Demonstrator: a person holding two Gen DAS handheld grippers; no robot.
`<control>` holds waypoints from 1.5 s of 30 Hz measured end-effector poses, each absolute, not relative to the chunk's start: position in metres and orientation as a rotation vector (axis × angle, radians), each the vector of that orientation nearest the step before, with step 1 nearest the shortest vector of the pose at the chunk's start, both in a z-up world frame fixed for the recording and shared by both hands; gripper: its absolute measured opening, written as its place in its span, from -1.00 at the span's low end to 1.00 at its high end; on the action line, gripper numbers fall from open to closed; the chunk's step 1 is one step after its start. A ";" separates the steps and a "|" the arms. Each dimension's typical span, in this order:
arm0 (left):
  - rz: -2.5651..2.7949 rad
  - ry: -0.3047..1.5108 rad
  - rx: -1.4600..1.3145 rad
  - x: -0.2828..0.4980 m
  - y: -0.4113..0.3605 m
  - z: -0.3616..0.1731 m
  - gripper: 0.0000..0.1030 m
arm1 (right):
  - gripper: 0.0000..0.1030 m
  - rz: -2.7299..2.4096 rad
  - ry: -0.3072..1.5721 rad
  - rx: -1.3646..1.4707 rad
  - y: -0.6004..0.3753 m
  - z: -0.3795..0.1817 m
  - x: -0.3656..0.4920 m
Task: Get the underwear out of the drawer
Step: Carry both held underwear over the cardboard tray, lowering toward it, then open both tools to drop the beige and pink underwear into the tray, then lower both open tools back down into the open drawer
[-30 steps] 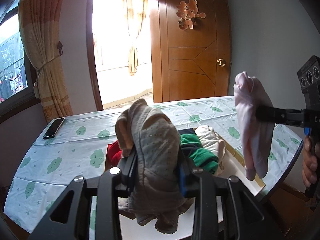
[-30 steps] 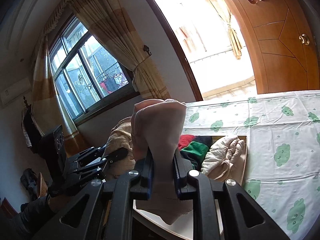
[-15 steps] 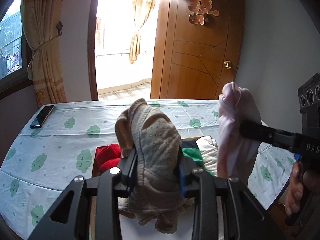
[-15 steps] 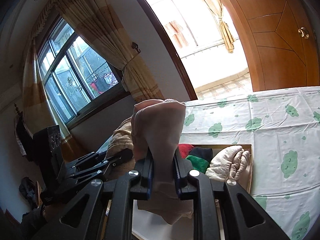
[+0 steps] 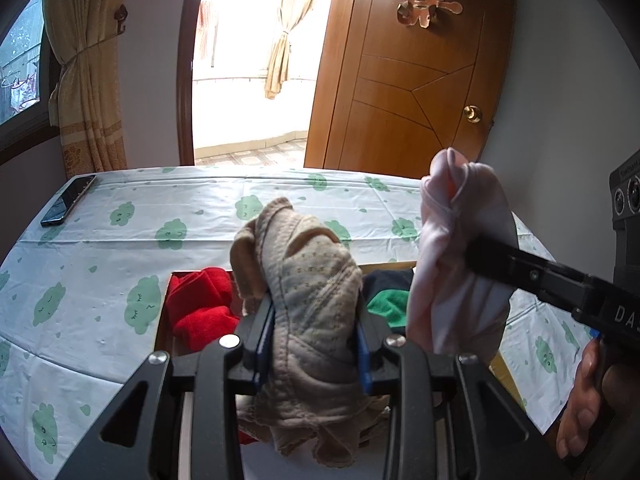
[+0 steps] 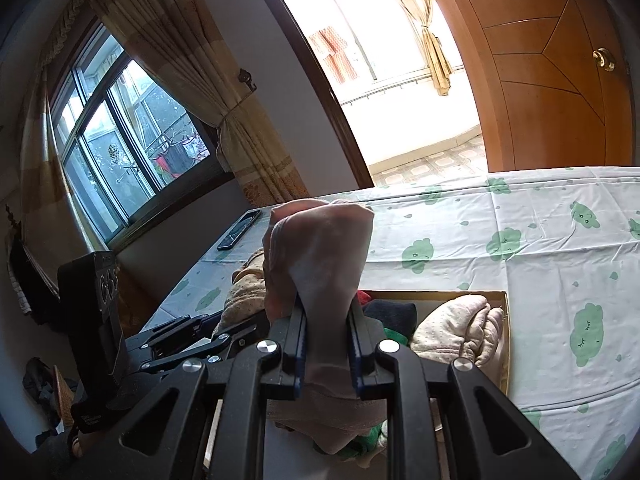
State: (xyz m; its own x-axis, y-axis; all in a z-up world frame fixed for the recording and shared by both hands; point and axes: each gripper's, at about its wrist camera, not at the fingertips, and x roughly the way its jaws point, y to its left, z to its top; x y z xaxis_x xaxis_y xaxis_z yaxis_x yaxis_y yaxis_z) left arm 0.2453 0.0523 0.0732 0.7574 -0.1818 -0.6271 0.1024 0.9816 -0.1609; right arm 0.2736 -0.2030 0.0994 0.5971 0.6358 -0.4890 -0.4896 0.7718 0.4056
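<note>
My left gripper (image 5: 316, 332) is shut on a beige dotted pair of underwear (image 5: 308, 280), held up above the open drawer (image 5: 162, 320). My right gripper (image 6: 326, 332) is shut on a pale pink pair of underwear (image 6: 320, 248), also lifted over the drawer (image 6: 505, 344). In the left wrist view the pink underwear (image 5: 452, 248) hangs at the right from the other gripper's black fingers (image 5: 520, 270). The beige pair (image 6: 244, 292) shows at the left of the right wrist view. Red (image 5: 200, 308), green (image 5: 386, 304), dark and cream (image 6: 460, 332) clothes lie in the drawer.
The drawer sits in a table covered with a white cloth with green cloud prints (image 5: 140, 240). A black phone (image 5: 68, 200) lies at the table's far left corner. Behind are a curtained window (image 6: 120, 128), a bright doorway and a wooden door (image 5: 412, 80). A hand (image 5: 580, 400) grips the right tool.
Both grippers have swung across the room with their underwear still clamped. The view has turned so the phone and door sit further right, and the pink pair has come closer to the beige one.
</note>
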 end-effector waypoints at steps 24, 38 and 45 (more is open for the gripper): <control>-0.114 0.658 -0.144 0.233 0.060 0.068 0.39 | 0.33 0.646 0.706 0.148 -0.203 0.076 0.256; -0.148 0.504 -0.139 0.150 0.063 0.079 0.49 | 0.37 0.713 0.598 0.112 -0.258 0.083 0.156; -0.190 0.445 -0.100 0.088 0.049 0.066 0.76 | 0.48 0.737 0.608 0.054 -0.291 0.067 0.091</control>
